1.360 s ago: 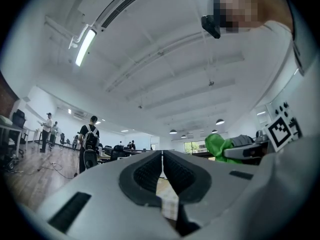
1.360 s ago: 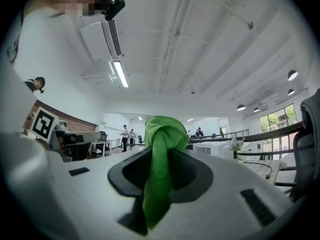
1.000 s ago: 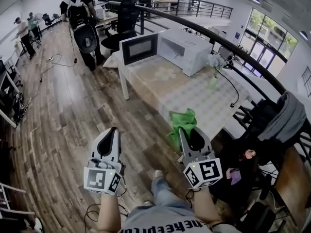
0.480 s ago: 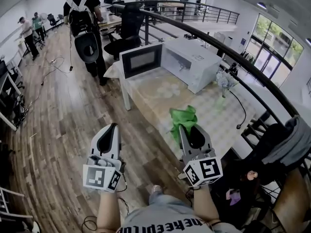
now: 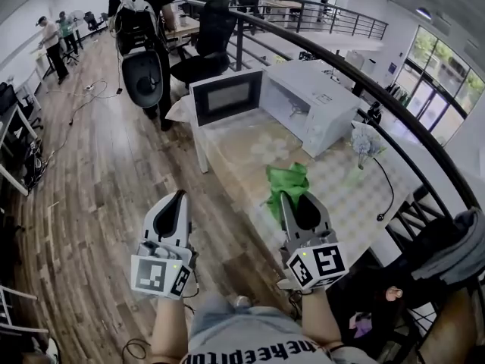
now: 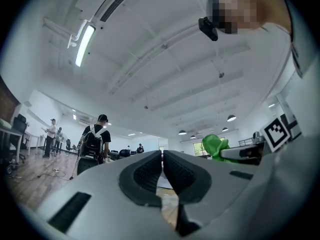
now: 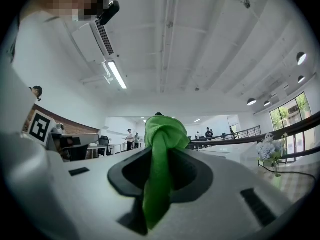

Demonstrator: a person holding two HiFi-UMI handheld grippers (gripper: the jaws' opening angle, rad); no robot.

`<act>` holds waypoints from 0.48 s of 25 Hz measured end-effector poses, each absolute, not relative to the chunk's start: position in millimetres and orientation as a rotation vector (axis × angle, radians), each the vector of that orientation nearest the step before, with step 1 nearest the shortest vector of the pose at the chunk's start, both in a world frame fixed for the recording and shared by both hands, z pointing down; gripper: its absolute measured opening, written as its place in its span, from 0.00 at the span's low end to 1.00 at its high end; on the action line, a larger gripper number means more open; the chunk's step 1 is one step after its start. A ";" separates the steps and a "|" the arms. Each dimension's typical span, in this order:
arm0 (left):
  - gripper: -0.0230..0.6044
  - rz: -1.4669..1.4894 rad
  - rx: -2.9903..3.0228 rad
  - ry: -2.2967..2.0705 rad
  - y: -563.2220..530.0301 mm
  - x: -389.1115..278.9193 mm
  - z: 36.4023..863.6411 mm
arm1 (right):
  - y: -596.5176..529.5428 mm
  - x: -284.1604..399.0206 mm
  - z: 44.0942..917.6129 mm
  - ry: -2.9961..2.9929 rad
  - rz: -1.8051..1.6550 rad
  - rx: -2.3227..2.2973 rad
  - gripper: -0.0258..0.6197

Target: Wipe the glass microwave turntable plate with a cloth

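A white microwave [image 5: 314, 105] stands on the table with its door [image 5: 227, 97] swung open to the left. Its cavity faces me, but I cannot make out the glass plate inside. My right gripper [image 5: 290, 202] is shut on a bunched green cloth [image 5: 286, 180], held upright short of the table's near corner. In the right gripper view the cloth [image 7: 162, 129] is pinched in the right gripper [image 7: 161, 151] and sticks out past the tips. My left gripper [image 5: 177, 203] is over the wooden floor, shut and empty. The left gripper view shows the left gripper [image 6: 162, 156] with jaws pressed together.
The table [image 5: 333, 196] has a pale patterned cover. A vase of flowers [image 5: 366, 139] and a black cable lie near its right edge. A dark railing [image 5: 394, 112] runs behind it. A person with a backpack [image 5: 140, 29] and an office chair [image 5: 208, 40] stand beyond.
The table and microwave have slid down and nearer in the head view as I move towards them. Both grippers keep the same pose, the cloth still held.
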State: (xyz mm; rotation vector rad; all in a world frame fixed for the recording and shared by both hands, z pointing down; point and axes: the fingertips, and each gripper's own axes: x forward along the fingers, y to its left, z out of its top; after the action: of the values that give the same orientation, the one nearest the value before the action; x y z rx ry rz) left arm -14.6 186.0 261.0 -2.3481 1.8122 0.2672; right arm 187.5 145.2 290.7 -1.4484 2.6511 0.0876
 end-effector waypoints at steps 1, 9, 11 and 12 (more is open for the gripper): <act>0.06 0.264 -2.349 1.816 181.1 -15.4 262.8 | 140.2 186.7 292.9 2.653 0.081 -1.448 0.19; 0.06 0.250 -2.393 1.799 125.7 -30.2 274.1 | 88.6 176.1 302.6 2.631 0.039 -1.497 0.19; 0.06 0.250 -2.410 1.787 107.4 -37.3 277.5 | 73.8 169.6 305.2 2.627 0.039 -1.518 0.19; 0.06 0.251 -2.418 1.782 97.8 -41.2 278.8 | 66.0 165.8 306.6 2.626 0.039 -1.528 0.19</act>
State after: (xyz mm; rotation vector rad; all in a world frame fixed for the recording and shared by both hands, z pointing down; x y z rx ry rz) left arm -41.2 97.8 278.8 -2.4179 1.7816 0.2506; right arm 165.8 66.0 306.6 -1.5279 2.6257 0.0395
